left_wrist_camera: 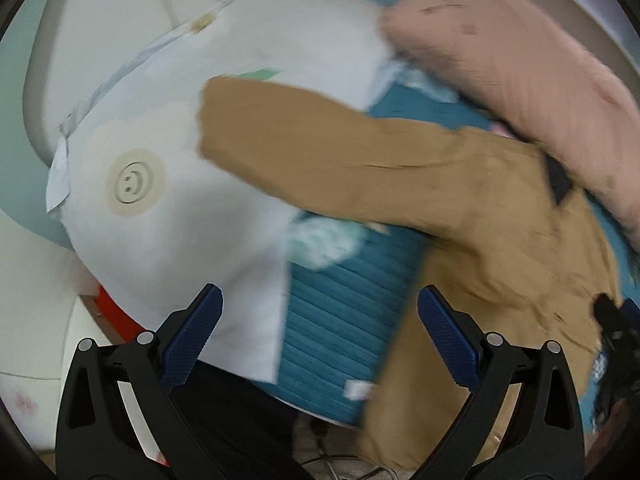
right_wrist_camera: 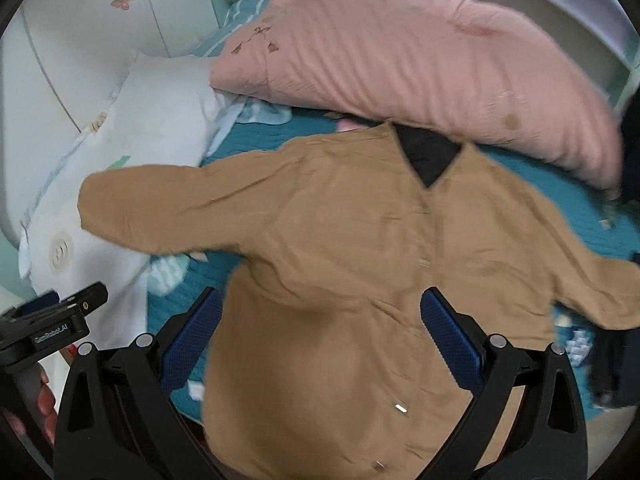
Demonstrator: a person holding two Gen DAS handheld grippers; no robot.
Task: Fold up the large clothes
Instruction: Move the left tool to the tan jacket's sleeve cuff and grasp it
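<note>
A tan jacket (right_wrist_camera: pixel 352 240) is lying front-up on the teal bedspread (right_wrist_camera: pixel 256 136), one sleeve reaching over the white pillow (right_wrist_camera: pixel 160 120), its collar touching the pink quilt (right_wrist_camera: pixel 400 52). The right gripper (right_wrist_camera: pixel 320 328) is hovering above the jacket's lower body, fingers spread wide and holding nothing. The left gripper (left_wrist_camera: pixel 320 320) is pointing over the bed's near edge beside the pillow, fingers likewise spread and empty.
</note>
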